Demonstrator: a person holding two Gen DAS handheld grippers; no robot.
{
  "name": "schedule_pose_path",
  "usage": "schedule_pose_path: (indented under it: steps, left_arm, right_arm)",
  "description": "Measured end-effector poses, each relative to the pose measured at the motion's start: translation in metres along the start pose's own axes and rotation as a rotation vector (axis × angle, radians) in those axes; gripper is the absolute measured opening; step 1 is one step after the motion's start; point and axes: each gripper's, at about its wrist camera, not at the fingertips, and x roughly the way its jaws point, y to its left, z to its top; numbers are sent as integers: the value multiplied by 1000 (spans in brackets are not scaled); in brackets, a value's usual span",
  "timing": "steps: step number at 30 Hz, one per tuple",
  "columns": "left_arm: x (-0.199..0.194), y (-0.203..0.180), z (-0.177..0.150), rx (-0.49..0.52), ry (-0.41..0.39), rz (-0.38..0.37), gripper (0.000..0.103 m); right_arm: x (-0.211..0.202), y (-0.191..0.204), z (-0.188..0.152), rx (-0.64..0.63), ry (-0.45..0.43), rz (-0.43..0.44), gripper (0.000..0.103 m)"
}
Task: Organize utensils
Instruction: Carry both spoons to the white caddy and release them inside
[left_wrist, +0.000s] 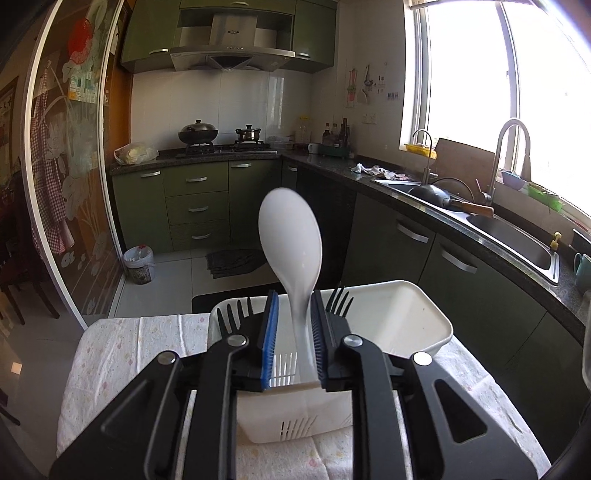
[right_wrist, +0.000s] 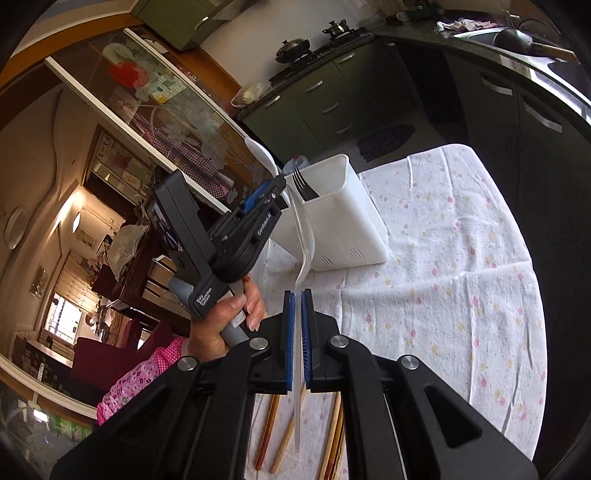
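Note:
My left gripper (left_wrist: 293, 332) is shut on the handle of a white rice spoon (left_wrist: 290, 236), bowl up, above a white utensil caddy (left_wrist: 424, 314) that holds black forks (left_wrist: 338, 297). In the right wrist view the left gripper (right_wrist: 275, 184) hangs over the caddy (right_wrist: 347, 218), forks (right_wrist: 304, 188) inside. My right gripper (right_wrist: 298, 339) is shut on a clear plastic spoon (right_wrist: 306, 251), whose bowl points toward the caddy. Wooden chopsticks (right_wrist: 267, 432) lie on the cloth below it.
A floral cloth (right_wrist: 443, 277) covers the table. Green kitchen cabinets (left_wrist: 195, 206), a stove with pots (left_wrist: 221, 138), and a sink (left_wrist: 513, 236) with a tap lie beyond. A bin (left_wrist: 138, 264) stands on the floor.

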Motion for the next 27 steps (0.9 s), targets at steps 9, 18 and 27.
schedule_pose_path:
  steps: [9,18,27]
  left_arm:
    - [-46,14,3,-50,5,-42,26]
    - [-119,32,-16,-55,1,-68,32]
    - [-138,36,-33,-53,64,-105,32]
  right_arm:
    - [0,33,86,-35,-313,-65,5]
    - [75,38,113,-146,-525,-217,5]
    - [117,28,60,-265,-517,-248,5]
